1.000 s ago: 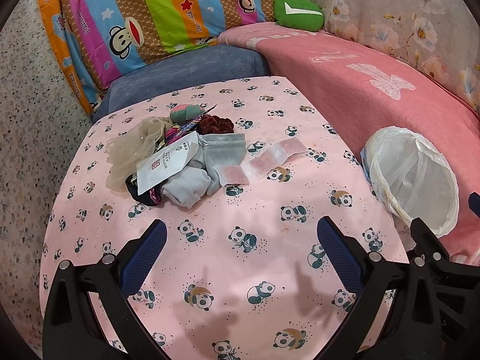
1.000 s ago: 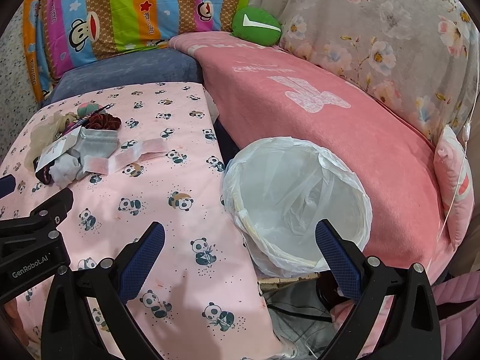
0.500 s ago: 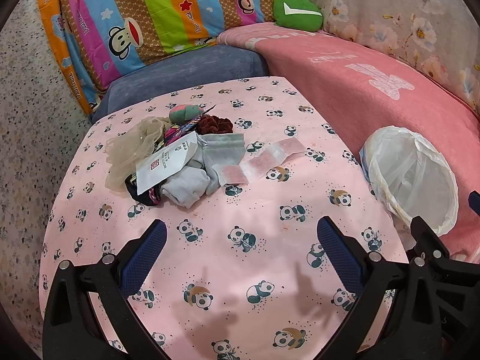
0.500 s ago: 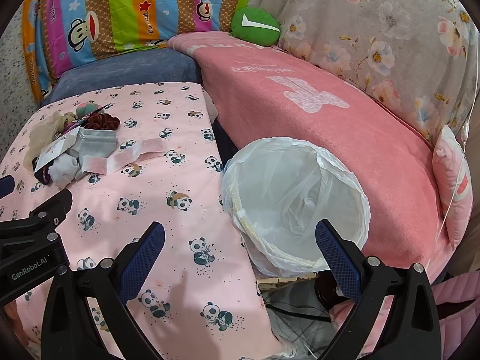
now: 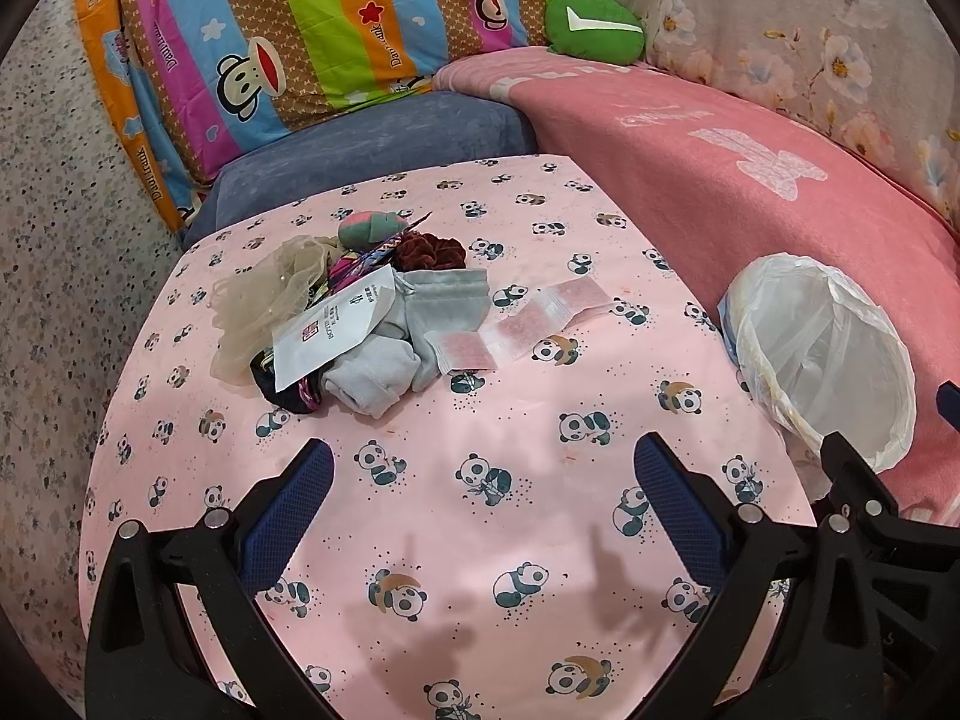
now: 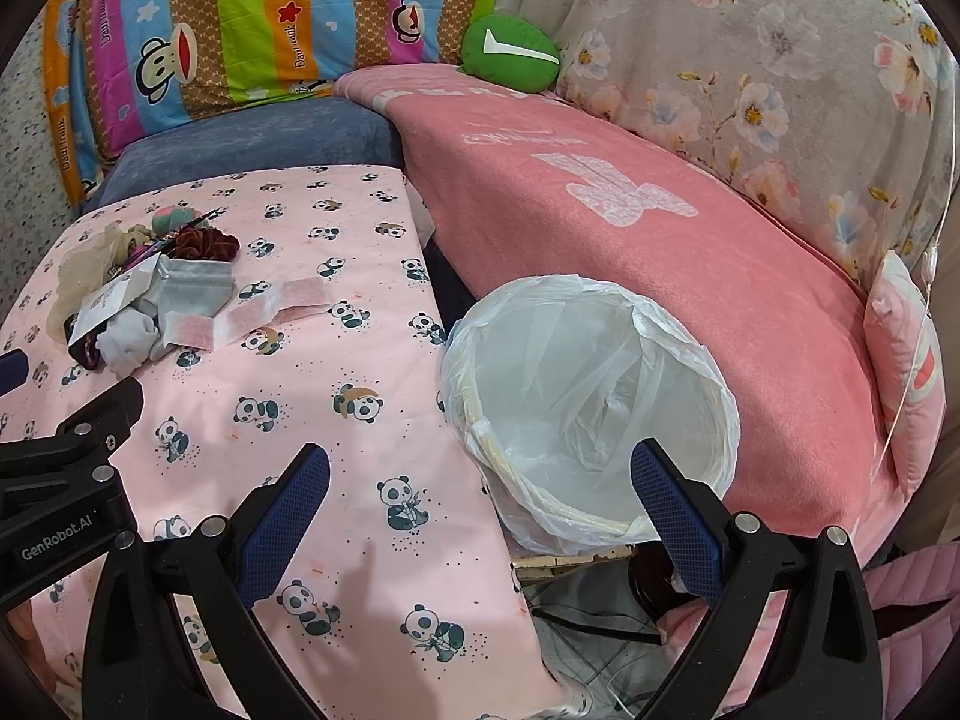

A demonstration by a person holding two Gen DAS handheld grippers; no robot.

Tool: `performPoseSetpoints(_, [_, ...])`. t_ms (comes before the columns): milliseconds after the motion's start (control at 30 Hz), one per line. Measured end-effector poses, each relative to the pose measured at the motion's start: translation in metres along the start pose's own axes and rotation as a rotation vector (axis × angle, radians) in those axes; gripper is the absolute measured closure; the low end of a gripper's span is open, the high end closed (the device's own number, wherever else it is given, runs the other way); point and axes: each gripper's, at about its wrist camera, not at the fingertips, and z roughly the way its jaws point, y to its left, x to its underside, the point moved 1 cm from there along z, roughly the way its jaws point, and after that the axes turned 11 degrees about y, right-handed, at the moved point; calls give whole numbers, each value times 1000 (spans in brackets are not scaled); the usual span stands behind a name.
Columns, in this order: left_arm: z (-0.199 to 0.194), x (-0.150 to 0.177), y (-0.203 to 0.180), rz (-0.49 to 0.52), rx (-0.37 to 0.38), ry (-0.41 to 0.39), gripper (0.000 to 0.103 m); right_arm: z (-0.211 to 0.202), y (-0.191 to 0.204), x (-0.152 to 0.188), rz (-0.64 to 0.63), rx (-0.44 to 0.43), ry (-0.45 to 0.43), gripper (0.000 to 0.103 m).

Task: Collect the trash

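judging from how things lie, the collecting has barely begun. the left gripper hovers with its jaws spread wide and nothing between them, above the near part of the panda-print table. the right gripper is likewise wide apart and empty, poised over the table's right edge and the lined bin just beside it. the bin's plastic liner looks bare inside (its depths are creased and hard to read).

everything to sort sits in a heap toward the table's far-left corner: a white paper label, grey socks, a dark red scrunchie, beige mesh fabric. touching the heap's right side lie clear zip bags, stretching toward the middle. which pieces count as trash is a guess; the label and zip bags seem likeliest. all of it remains to be carried across to the bin.
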Motion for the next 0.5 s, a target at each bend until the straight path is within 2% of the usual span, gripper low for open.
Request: performPoseSetpoints(500, [0,0,1,0,1,-2,7,0,0,0,-1,0,-1,7])
